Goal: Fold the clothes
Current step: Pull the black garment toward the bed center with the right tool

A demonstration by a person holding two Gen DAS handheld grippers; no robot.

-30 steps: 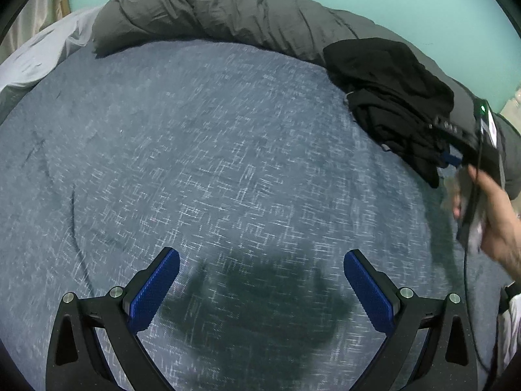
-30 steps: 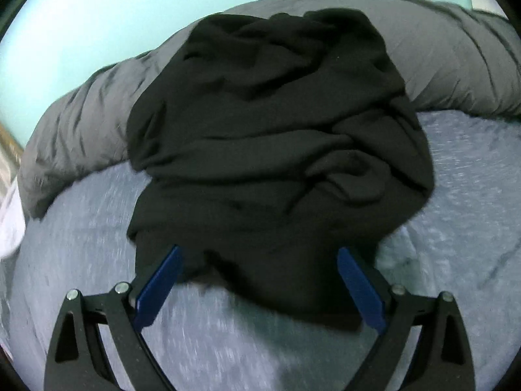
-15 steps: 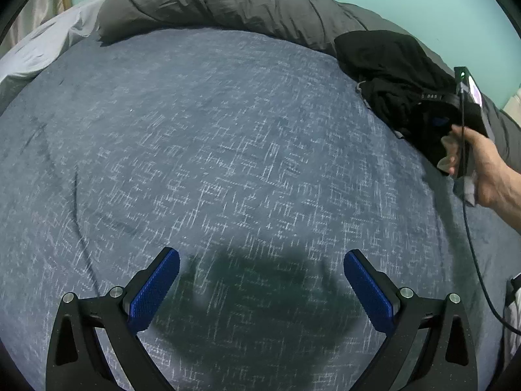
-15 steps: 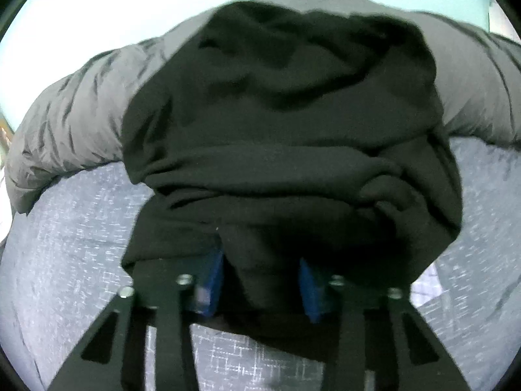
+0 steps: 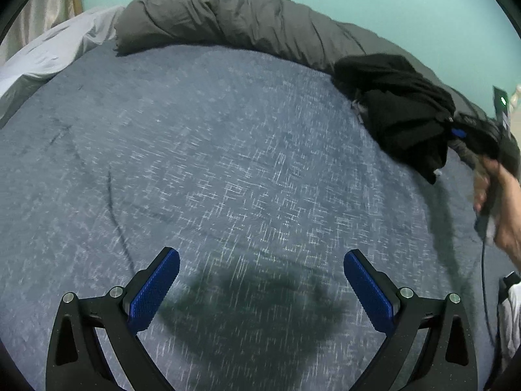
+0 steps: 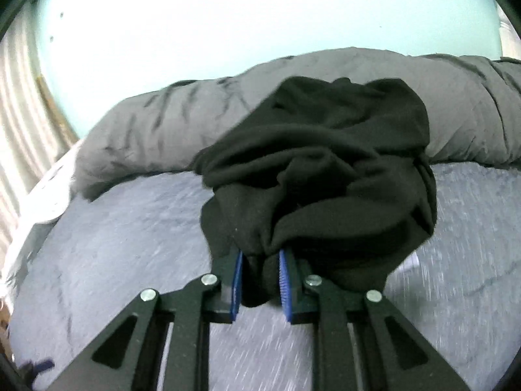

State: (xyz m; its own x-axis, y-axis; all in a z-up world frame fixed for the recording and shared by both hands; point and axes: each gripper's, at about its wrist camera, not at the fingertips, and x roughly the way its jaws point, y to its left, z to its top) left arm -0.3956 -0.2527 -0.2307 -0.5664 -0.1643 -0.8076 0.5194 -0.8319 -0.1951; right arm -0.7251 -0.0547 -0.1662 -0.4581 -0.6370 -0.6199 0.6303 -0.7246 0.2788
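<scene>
**A:** Starting at the left, what is the left gripper (image 5: 260, 288) doing?

**B:** It is hovering over the blue bedspread (image 5: 211, 163) with its fingers wide apart and nothing between them. I judge it is waiting there because that open stretch of bed is where the garment needs to be laid out.

**A:** And along the far edge?

**B:** A grey duvet (image 5: 234, 19) is lying rolled against the wall, out of the folding area. The black garment (image 5: 400, 110) is bunched up on the bedspread's right side, partly leaning on that duvet.

**A:** So the right side is doing the work?

**B:** Yes. The right gripper (image 6: 259, 280) is pinching a thick fold at the near edge of the black garment, its blue pads (image 6: 284, 278) pressing together on the cloth. The rest is trailing back in a heap toward the duvet, so I think it is gripping the edge to drag the garment onto the open bed for spreading.
</scene>
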